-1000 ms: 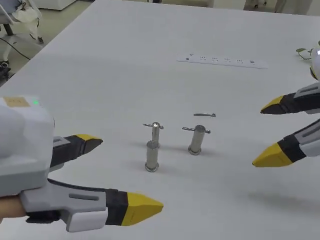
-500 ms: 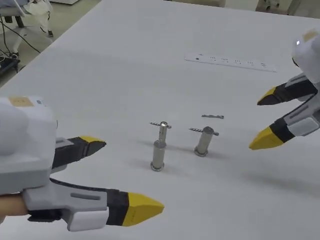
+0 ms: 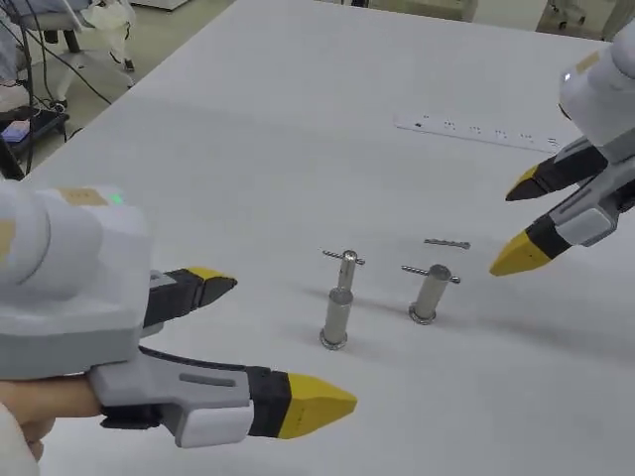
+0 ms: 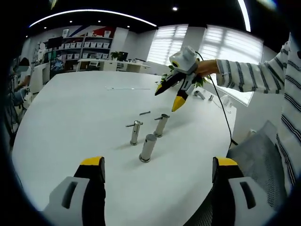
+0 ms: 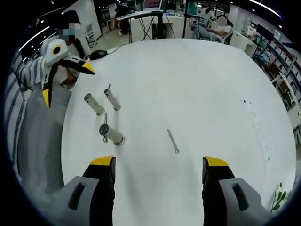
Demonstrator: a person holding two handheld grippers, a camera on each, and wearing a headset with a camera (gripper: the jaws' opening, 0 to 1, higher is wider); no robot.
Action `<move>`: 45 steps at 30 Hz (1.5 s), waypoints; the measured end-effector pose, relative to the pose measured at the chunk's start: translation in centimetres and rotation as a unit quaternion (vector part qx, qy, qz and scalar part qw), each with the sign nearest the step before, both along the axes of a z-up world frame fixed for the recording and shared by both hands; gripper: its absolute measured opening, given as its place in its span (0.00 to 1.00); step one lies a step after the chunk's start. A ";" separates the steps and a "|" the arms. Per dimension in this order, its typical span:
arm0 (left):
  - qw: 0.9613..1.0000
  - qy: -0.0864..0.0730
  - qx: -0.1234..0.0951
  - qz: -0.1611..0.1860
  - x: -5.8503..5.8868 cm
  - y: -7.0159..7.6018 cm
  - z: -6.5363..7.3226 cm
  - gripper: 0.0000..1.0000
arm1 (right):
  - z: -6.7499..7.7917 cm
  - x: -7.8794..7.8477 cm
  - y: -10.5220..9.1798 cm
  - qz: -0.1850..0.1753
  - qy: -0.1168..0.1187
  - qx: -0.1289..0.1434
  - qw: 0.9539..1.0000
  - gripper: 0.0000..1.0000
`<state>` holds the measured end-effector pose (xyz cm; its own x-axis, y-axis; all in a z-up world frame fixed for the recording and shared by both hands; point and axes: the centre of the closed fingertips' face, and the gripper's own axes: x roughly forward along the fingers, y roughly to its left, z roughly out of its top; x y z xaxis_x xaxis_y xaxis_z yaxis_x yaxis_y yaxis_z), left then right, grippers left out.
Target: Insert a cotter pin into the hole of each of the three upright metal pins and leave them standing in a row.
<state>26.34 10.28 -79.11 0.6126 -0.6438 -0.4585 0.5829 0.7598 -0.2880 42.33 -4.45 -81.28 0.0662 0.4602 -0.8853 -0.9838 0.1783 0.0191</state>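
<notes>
- Head view: looking down on a white table (image 3: 248, 149); finding the left gripper (image 3: 268, 342) at lower left, hovering over the table with its yellow-tipped jaws spread wide and gripping nothing; finding the right gripper (image 3: 516, 223) at upper right, likewise gaping and empty, poised above the table near the loose cotter pin (image 3: 446, 243); seeing that pin lying flat just beyond the third pin (image 3: 429, 293); noting the bare pin (image 3: 335, 322) standing upright, with the second pin (image 3: 345, 266) right behind it and partly hidden by it; noting a cotter pin crossing the top of both the second and the third pin; spotting a white power strip (image 3: 486, 132) farther back.
- Left gripper view: looking along its own two jaws, parted widely with nothing between them; seeing the bare pin (image 4: 147, 148) nearest, the second pin (image 4: 135, 133) and third pin (image 4: 161, 125) behind it, all upright; catching the loose cotter pin (image 4: 144, 113) flat beyond them; seeing the right gripper (image 4: 168, 98) hanging above, jaws apart, on a striped sleeve (image 4: 244, 75).
- Right gripper view: looking along its own jaws, wide apart and empty; seeing the loose cotter pin (image 5: 173, 141) on the table ahead; seeing the third pin (image 5: 112, 135) closest, the second pin (image 5: 112, 100) and bare pin (image 5: 94, 103) past it; spotting the left gripper (image 5: 66, 84) beyond, jaws apart.
</notes>
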 end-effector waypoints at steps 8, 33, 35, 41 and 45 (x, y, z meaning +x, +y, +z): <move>1.000 0.003 -0.010 0.007 0.1 -0.5 -0.1 0.89 | -1.6 0.9 0.7 0.019 0.015 -0.020 1.000 0.68; 0.999 0.001 -0.008 0.047 0.2 1.6 0.0 0.86 | -4.7 2.2 2.1 0.072 0.034 -0.083 0.993 0.31; 0.999 -0.003 -0.007 0.049 0.2 1.6 0.1 0.85 | -5.2 2.3 1.7 0.077 0.033 -0.099 0.992 0.31; 0.999 -0.008 -0.009 0.052 0.4 1.7 0.4 0.85 | -5.5 2.7 1.6 0.092 0.020 -0.112 0.989 0.26; 0.999 -0.009 -0.008 0.051 0.5 1.7 0.5 0.84 | -5.6 3.1 1.5 0.120 -0.013 -0.129 0.984 0.21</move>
<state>26.80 11.99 -78.62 0.6832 -0.5854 -0.4365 0.5087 0.8104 -0.2906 45.45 -2.97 -86.87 0.0079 0.2264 -0.9740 -0.9977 -0.0635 -0.0229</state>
